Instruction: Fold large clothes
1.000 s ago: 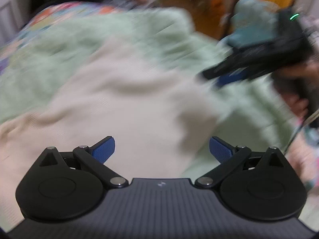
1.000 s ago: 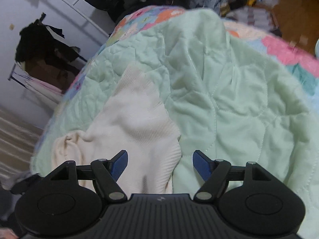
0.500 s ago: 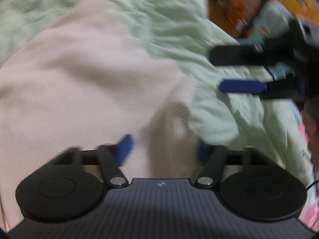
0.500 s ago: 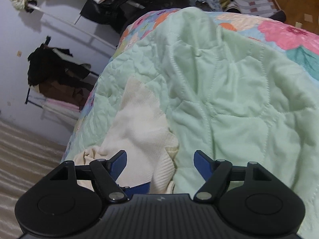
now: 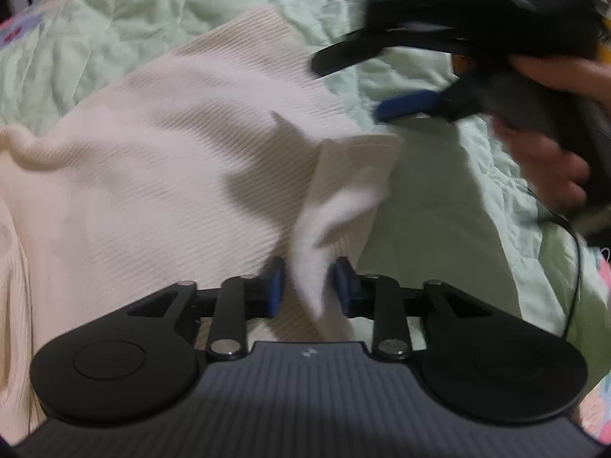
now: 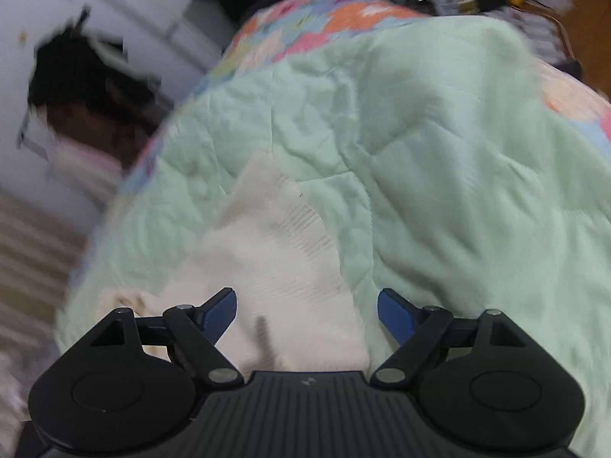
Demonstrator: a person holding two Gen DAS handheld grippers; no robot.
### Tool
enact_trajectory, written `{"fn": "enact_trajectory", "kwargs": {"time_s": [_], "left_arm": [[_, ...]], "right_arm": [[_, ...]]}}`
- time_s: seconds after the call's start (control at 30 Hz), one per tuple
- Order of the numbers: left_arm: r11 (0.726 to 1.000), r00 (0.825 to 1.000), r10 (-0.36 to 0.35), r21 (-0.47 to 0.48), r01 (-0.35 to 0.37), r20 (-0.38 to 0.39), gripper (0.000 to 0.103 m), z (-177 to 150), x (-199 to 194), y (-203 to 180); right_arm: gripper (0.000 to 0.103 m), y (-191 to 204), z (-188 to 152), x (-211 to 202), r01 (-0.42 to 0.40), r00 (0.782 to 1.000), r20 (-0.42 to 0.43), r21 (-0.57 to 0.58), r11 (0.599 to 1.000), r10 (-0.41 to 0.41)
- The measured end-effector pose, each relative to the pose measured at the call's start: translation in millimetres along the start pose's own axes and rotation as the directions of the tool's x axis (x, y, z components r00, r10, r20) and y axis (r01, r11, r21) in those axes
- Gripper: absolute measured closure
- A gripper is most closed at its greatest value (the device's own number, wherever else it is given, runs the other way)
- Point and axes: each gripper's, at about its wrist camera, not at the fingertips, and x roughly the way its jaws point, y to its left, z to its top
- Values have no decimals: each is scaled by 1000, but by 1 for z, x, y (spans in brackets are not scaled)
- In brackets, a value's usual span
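A pale green quilted blanket point(image 6: 439, 175) covers most of the bed, with a floral patchwork cover point(image 6: 305, 19) showing beyond its far edge. Past the bed, blurred, stand a white wall and dark clothes on a rack point(image 6: 84, 76).

On the green blanket lies a cream ribbed knit garment point(image 5: 172, 160), spread in broad wrinkles toward the left side of the bed in the left wrist view; its far corner points away from the camera. In the right wrist view the same garment point(image 6: 282, 252) lies just ahead of the gripper, a little left of centre.

The right gripper point(image 6: 307, 315) has its jaws spread wide and opening; the cream knit lies below and between the blue pads point(image 6: 219, 311), which do not press on it. In the left wrist view this gripper point(image 5: 362, 84) hovers blurred over the garment's right edge, held by a hand point(image 5: 550, 141), with a dark cable point(image 5: 573, 263) trailing below.

The left gripper point(image 5: 308, 286) has its jaws nearly together and closing. A raised fold of the garment's right edge point(image 5: 336, 206) stands between the blue pads point(image 5: 275, 286); a narrow gap shows on the left side, while the right pad lies against the cloth.
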Motion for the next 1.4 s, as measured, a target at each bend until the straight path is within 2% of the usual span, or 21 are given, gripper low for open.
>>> {"fn": "enact_trajectory", "kwargs": {"time_s": [0.07, 0.13, 0.17, 0.2, 0.23, 0.27, 0.3, 0.33, 0.37, 0.4, 0.5, 0.63, 0.8, 0.87, 0.9, 0.93, 1.0, 1.07, 1.13, 1.23, 1.4], "left_arm": [[1000, 1000, 0, 28, -1, 17, 92, -1, 3, -5], [999, 1000, 7, 36, -8, 21, 97, -2, 4, -7], [999, 1000, 11, 33, -12, 26, 97, -3, 4, -7], [999, 999, 17, 29, -18, 30, 98, -2, 5, -6], [999, 998, 40, 25, -41, 42, 98, -2, 3, -6], [994, 992, 106, 30, -109, 74, 98, -2, -1, -6], [977, 972, 199, 47, -206, 122, 98, -3, -8, -9], [942, 930, 311, 65, -329, 196, 98, -4, -19, -14], [873, 845, 440, 76, -482, 304, 98, -5, -35, -22], [824, 776, 507, 53, -564, 375, 98, -5, -51, -25], [834, 735, 536, -127, -536, 415, 98, -3, -101, -7], [799, 684, 601, -299, -522, 413, 98, -26, -154, 23], [703, 609, 699, -513, -492, 375, 98, -73, -216, 64], [637, 585, 746, -598, -487, 318, 97, -98, -231, 85], [603, 587, 759, -644, -471, 281, 97, -111, -234, 96], [571, 606, 760, -685, -452, 234, 97, -125, -235, 111], [521, 690, 712, -755, -399, 127, 97, -157, -226, 146], [493, 779, 622, -811, -314, 76, 97, -187, -217, 173], [457, 831, 553, -858, -235, 67, 95, -213, -216, 195], [436, 840, 540, -871, -226, 52, 87, -227, -218, 209], [486, 863, 469, -871, -75, 188, 57, -236, -232, 223]], "right_arm": [[22, 8, 9, 19, 15, 1000, -24, -88, 996, -17], [32, 15, 9, 30, 17, 999, -44, -162, 987, -24], [57, 19, 7, 35, -1, 998, -63, -202, 979, -12], [92, 22, 6, 39, -20, 997, -81, -227, 974, 2], [101, 23, 5, 41, -42, 995, -95, -228, 973, 21], [101, 24, 4, 42, -56, 994, -103, -229, 972, 33], [101, 25, 3, 39, -58, 995, -91, -231, 971, 38], [101, 29, 1, 32, -72, 996, -63, -235, 969, 59], [101, 34, 0, 24, -97, 995, -43, -235, 967, 89], [101, 40, 0, 17, -125, 992, -32, -236, 964, 121], [101, 76, 1, -17, -255, 964, 7, -274, 927, 267], [101, 140, 5, -36, -379, 919, -26, -338, 861, 394], [101, 240, -10, -15, -472, 873, -124, -458, 754, 472], [101, 292, -27, 13, -522, 846, -194, -488, 699, 497], [101, 312, -38, 29, -530, 843, -225, -500, 685, 488], [100, 332, -48, 46, -538, 840, -256, -512, 670, 479], [89, 364, -72, 87, -517, 856, -315, -517, 682, 410], [81, 372, -93, 119, -452, 888, -333, -510, 732, 317], [79, 364, -110, 130, -403, 908, -327, -504, 764, 264], [59, 325, -135, 105, -328, 937, -283, -508, 797, 206], [56, 253, -174, 46, -208, 972, -214, -605, 768, 94]]}}
